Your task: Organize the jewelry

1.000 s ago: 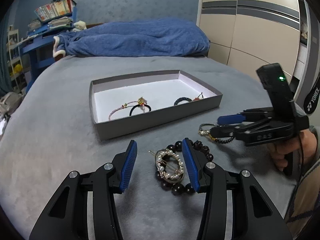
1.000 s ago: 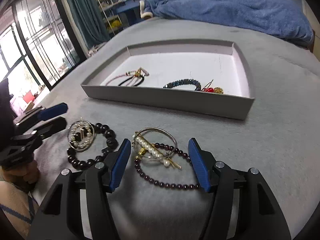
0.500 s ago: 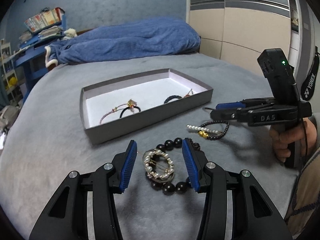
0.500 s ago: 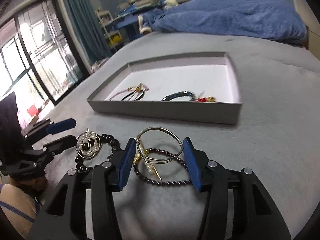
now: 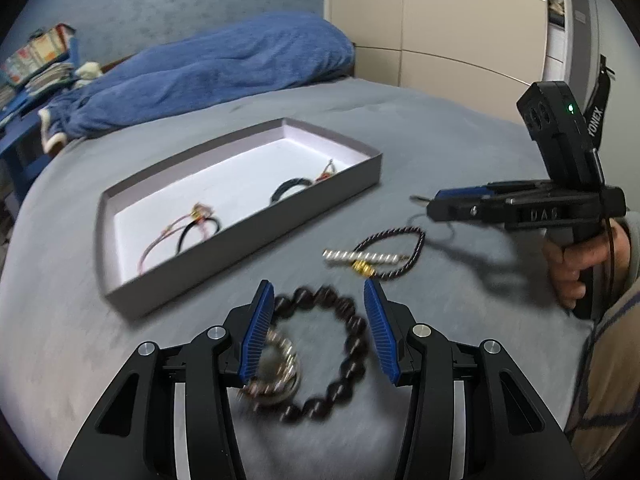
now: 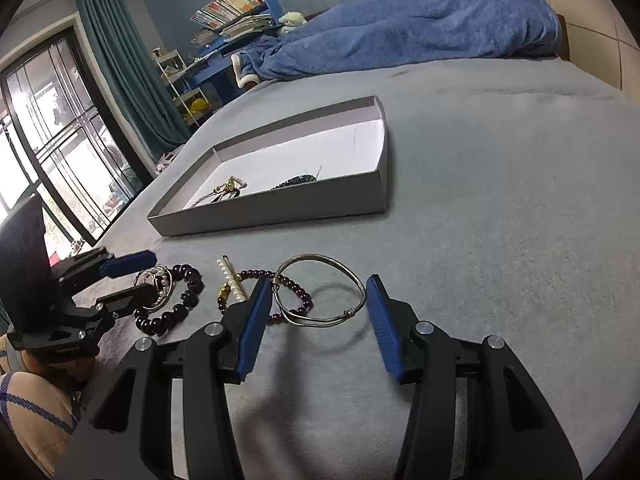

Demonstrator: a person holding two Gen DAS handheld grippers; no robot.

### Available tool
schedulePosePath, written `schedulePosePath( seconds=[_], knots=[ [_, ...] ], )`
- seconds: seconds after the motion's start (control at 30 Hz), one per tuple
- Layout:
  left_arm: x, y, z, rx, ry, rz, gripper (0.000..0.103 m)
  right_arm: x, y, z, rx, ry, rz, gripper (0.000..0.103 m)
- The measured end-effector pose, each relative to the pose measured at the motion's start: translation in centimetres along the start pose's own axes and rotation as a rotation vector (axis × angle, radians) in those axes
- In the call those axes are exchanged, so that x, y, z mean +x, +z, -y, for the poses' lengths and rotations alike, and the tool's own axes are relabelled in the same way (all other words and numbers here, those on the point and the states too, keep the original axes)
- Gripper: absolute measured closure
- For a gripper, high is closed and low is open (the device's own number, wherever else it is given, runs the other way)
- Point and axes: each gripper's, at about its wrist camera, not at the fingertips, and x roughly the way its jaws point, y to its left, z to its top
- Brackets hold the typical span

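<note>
Grey bedding (image 5: 460, 128) fills your left view, with a blue blanket (image 5: 208, 68) at 11 o'clock and wardrobe doors (image 5: 460, 28) at 1. Your left gripper (image 5: 318, 330) is spread wide over the bead bracelet (image 5: 340, 344), which lies between the pads; a pearl ring (image 5: 276, 376), blurred, sits against the 9 o'clock pad. The box (image 5: 256, 240) is at 11 o'clock, a few pieces already inside. At 3 o'clock your right gripper (image 5: 434, 206) looks released, nothing visibly pinched.

Curtained windows (image 6: 60, 140) line the 9 o'clock side of your right view. Your right gripper (image 6: 316, 316) is released around the wire bangle (image 6: 320, 290), its long axis running 9 to 3 across the gap. The thin bracelet (image 6: 294, 290) lies under the bangle, and the pearl pin (image 6: 232, 280) is just beside it at 10 o'clock. Box (image 6: 280, 210) at 12: you're likely nearer the bangle with this hand, so closing here looks like the next move.
</note>
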Motion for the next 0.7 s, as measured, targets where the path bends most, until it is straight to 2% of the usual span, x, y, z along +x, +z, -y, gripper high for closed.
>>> schedulePosePath(
  seconds=[0.23,0.4,0.57,0.7],
  knots=[
    [3.7,2.1,0.0,0.019,-0.025,-0.082,0.054,0.3,0.0,0.3,0.019,0.0,-0.019,0.054],
    [5.1,3.1,-0.3,0.016,-0.045,-0.111,0.054,0.6,0.2,0.2,0.018,-0.001,-0.032,0.054],
    [6.5,3.2,0.1,0.037,-0.071,-0.153,0.054,0.7,0.1,0.2,0.022,-0.001,-0.035,0.054],
    [6.5,3.0,0.3,0.028,-0.103,-0.154,0.054,0.7,0.0,0.2,0.022,-0.001,-0.036,0.054]
  ],
)
